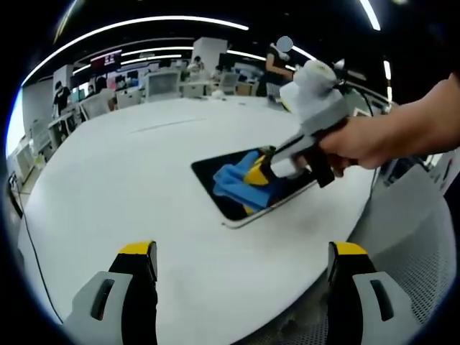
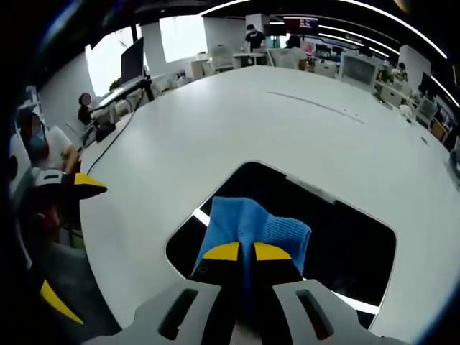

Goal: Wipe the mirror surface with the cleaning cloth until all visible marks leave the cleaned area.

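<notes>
Flat on the white round table (image 1: 144, 180) lies the mirror (image 2: 345, 244), a dark glossy rectangle with rounded corners and a thin pale rim. Soft blue cleaning cloth (image 2: 248, 226), bunched, sits on the glass, pinched by the right gripper (image 2: 246, 253), its yellow-tipped jaws closed on it. Left gripper (image 1: 241, 251) hovers above the table edge, jaws wide apart, holding nothing. Desks and monitors (image 1: 162, 83) stand beyond.

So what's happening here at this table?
A person is wiping a mirror that lies flat on a white table. The right gripper is shut on a blue cloth and presses it onto the glass. The left gripper is open above the table, short of the mirror, holding nothing. Whether marks remain on the glass can't be told.
</notes>
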